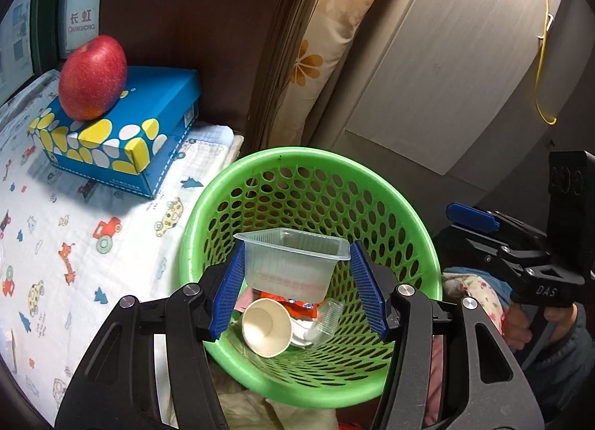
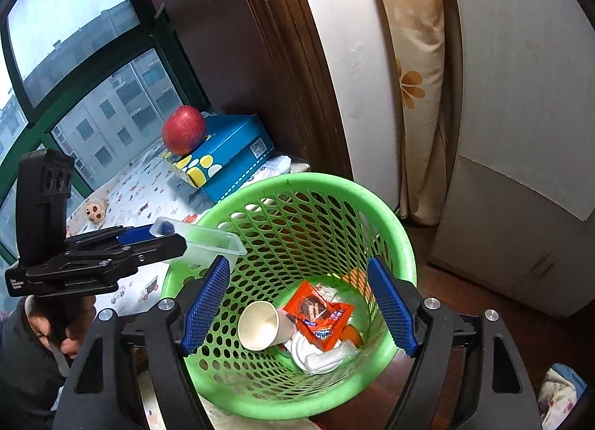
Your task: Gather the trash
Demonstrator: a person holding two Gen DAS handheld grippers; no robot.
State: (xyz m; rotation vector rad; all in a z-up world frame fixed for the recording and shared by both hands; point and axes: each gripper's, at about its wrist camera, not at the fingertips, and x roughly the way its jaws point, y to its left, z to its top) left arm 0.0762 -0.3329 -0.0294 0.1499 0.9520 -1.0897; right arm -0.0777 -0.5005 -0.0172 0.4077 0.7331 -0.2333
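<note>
Jaws, left gripper (image 1: 297, 286): closed on the clear plastic tub (image 1: 295, 262); each blue ribbed pad (image 1: 227, 298) presses one side wall of the tub.
Jaws, right gripper (image 2: 297, 305): spread wide, nothing between the pads; positioned over the basket mouth.
Cloth-covered surface (image 1: 55, 225): white fabric printed with cars and animals; lies at the left of the left wrist view.
Tissue box (image 1: 115, 132): blue with yellow and white ovals; rests on the cloth-covered surface, near the basket.
Apple (image 1: 93, 76): red; sits on top of the tissue box.
Toy figure (image 2: 95, 211): small, round-faced; lies on the cloth beside the window (image 2: 74, 58) in the right wrist view.
Clear plastic tub: held with the open mouth tilted away from the left wrist camera; suspended above the basket's left rim, apart from the contents below.
Green basket (image 1: 405, 207): perforated wall; stands just beside the edge of the cloth-covered surface.
Paper cup (image 2: 262, 326): white; lies on its side at the basket bottom, mouth toward the cameras.
Orange wrapper (image 2: 318, 314): lies at the basket bottom, touching the paper cup.
Clear lid pieces (image 2: 323, 355): lie at the basket bottom under the wrapper's near edge; exact form cannot be told.
Curtain (image 2: 420, 76): cream with an orange flower print; hangs behind the basket.
Cabinet panel (image 2: 520, 132): pale; stands at the far right.
</note>
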